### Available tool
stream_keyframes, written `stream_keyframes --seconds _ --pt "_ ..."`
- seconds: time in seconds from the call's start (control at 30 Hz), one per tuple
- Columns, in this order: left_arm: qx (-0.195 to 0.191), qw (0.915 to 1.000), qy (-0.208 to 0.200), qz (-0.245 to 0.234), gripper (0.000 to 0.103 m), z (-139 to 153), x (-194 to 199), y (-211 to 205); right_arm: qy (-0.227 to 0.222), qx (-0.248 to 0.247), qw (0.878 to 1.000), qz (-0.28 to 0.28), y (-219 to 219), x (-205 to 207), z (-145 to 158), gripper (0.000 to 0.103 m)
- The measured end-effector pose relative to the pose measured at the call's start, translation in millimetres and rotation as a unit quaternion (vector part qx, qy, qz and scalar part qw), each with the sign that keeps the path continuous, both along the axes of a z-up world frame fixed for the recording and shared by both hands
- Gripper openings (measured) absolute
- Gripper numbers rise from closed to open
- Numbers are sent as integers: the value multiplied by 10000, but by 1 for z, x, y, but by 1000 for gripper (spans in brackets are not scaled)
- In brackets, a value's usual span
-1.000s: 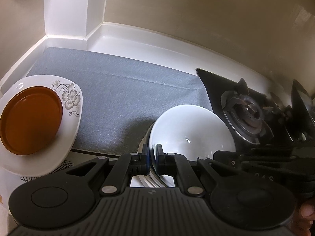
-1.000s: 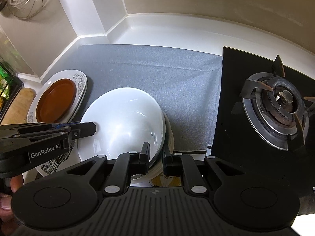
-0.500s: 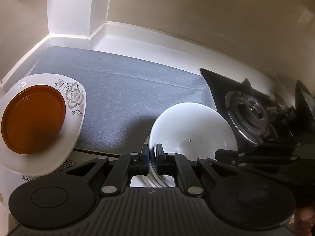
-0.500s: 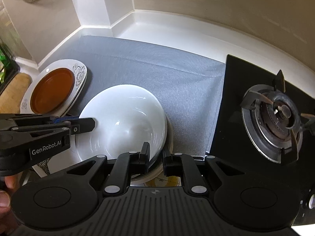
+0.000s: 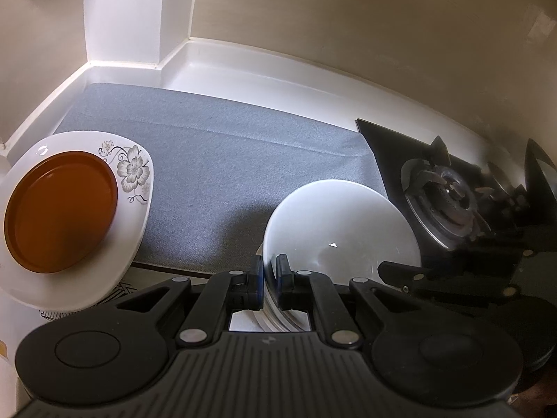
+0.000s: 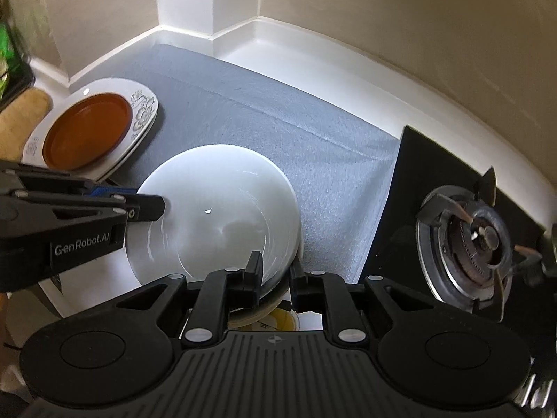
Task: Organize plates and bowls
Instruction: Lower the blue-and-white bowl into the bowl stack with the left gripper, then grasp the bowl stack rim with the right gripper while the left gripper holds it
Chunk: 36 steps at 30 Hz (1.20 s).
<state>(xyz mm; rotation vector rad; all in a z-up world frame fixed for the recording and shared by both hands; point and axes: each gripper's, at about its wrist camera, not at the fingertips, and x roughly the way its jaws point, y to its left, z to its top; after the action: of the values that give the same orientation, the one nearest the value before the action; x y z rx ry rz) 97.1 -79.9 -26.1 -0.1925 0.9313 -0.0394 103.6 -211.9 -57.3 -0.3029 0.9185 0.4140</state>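
Your left hand-held gripper [image 5: 269, 280] pinched the white bowl [image 5: 339, 230] rim at the grey mat's [image 5: 226, 160] near edge on the white counter [image 5: 278, 73]; your right hand-held gripper [image 6: 275, 273], jaws just easing apart, straddled its opposite rim beside the stove [image 6: 470, 237].

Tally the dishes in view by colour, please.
White: 2, the bowl and the flowered plate.
Brown: 1, the dish lying on the flowered plate.
Total: 3 clearly seen. More rims show stacked under the bowl, too hidden to count.
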Motion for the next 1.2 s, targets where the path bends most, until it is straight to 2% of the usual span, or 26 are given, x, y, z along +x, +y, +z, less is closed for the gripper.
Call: stream_keyframes --seconds 0.23,0.53,1.2 --pt "33 10000 8 -1 7 0 0 -1 -199 -331 9989 261 9 -3 -2 20" --pt "75 10000 3 33 8 -1 -1 -2 -292 -516 9975 389 11 -4 -4 21" --pt "-70 9998 -122 107 9 0 -3 2 -210 -261 9990 310 2 -7 -4 25"
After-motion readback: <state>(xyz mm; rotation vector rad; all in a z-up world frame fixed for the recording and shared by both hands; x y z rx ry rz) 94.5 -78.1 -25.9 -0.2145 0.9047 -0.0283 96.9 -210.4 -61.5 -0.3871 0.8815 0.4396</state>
